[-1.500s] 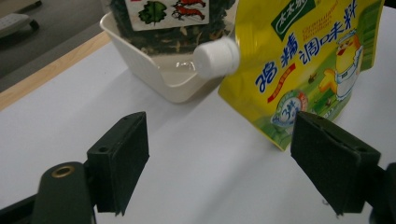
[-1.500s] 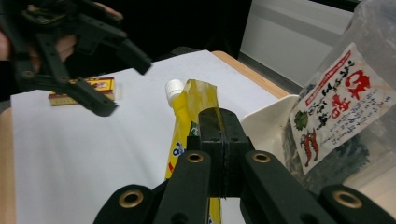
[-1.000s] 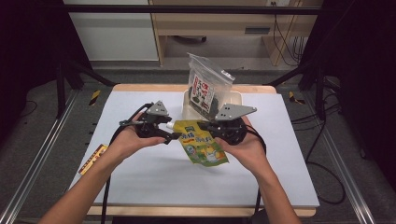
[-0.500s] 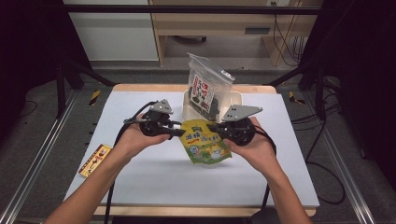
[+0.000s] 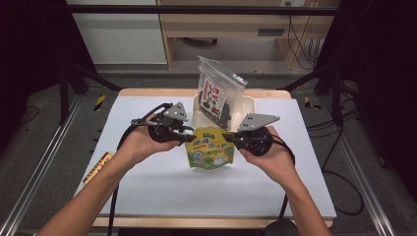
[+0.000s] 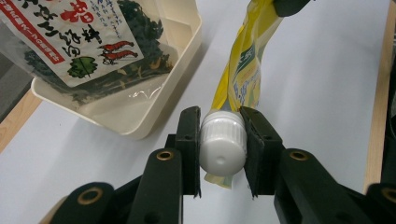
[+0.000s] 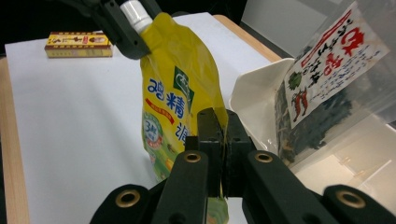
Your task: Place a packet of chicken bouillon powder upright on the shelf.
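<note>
left gripper — clamps white cap, pouch edge-on

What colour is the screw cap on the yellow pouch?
White, ribbed round the side; the cap shows best in the left gripper view, between the jaws.

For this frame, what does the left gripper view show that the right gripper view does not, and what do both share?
Left gripper view alone: the left claw clamped on the white cap, seen end-on. Right gripper view alone: the right claw pinching the pouch's edge, the pouch's printed front, and a small yellow box lying on the table. Both share: the yellow pouch, the cream tray and the seaweed bag.
</note>
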A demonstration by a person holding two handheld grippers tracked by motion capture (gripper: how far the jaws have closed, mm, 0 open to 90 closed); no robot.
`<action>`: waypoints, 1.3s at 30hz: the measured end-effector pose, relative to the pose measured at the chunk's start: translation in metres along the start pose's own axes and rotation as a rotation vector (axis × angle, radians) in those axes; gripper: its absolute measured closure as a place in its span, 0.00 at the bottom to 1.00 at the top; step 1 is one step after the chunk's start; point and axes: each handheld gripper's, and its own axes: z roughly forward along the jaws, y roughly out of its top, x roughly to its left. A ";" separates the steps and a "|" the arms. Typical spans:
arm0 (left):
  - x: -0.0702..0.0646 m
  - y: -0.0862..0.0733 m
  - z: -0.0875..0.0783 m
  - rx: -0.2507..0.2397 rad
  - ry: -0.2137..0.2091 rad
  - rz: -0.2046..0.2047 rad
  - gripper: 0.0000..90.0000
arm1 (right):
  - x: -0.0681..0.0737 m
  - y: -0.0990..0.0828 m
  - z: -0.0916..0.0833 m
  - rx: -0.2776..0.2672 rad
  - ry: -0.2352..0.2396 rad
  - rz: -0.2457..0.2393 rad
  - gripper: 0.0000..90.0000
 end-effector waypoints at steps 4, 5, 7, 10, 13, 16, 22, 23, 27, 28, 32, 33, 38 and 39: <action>-0.002 0.000 0.000 0.017 0.003 0.023 0.77 | 0.001 -0.004 0.004 0.010 0.007 0.001 0.98; -0.002 0.000 0.000 0.018 0.001 0.025 0.77 | 0.001 -0.004 0.005 0.012 0.009 -0.003 0.97; -0.002 0.000 0.000 0.021 -0.005 0.033 0.78 | 0.001 -0.005 0.006 0.024 0.015 -0.007 0.95; -0.002 0.000 0.001 0.036 -0.010 0.046 0.78 | 0.002 -0.006 0.009 0.054 0.027 -0.028 0.88; 0.000 -0.001 0.002 0.032 -0.014 0.043 0.78 | 0.001 -0.004 0.014 0.072 0.038 -0.056 0.79; 0.000 -0.002 0.001 0.034 -0.016 0.048 0.78 | -0.002 0.000 0.020 0.098 0.045 -0.082 0.70; -0.002 -0.002 0.001 0.027 -0.016 0.069 0.78 | -0.011 0.006 0.037 0.147 0.094 -0.087 0.66; -0.001 -0.002 0.001 0.025 -0.015 0.069 0.78 | -0.011 0.006 0.039 0.153 0.105 -0.089 0.67; 0.002 -0.006 0.001 0.018 -0.008 0.056 0.77 | -0.009 0.008 0.047 0.172 0.135 -0.089 0.91; 0.002 -0.008 0.001 0.012 -0.004 0.049 0.77 | -0.009 0.009 0.047 0.169 0.129 -0.081 0.95; 0.005 -0.016 -0.003 -0.054 0.042 0.010 0.65 | -0.009 0.011 0.044 0.167 0.126 -0.056 1.00; 0.005 -0.018 -0.005 -0.086 0.066 -0.019 0.56 | -0.009 0.011 0.042 0.172 0.120 -0.048 1.00; 0.005 -0.032 -0.017 -0.156 0.131 -0.104 0.30 | -0.014 0.010 0.022 0.177 0.072 -0.005 1.00; 0.003 -0.037 -0.017 -0.155 0.147 -0.114 0.27 | -0.016 0.010 0.017 0.176 0.064 0.007 1.00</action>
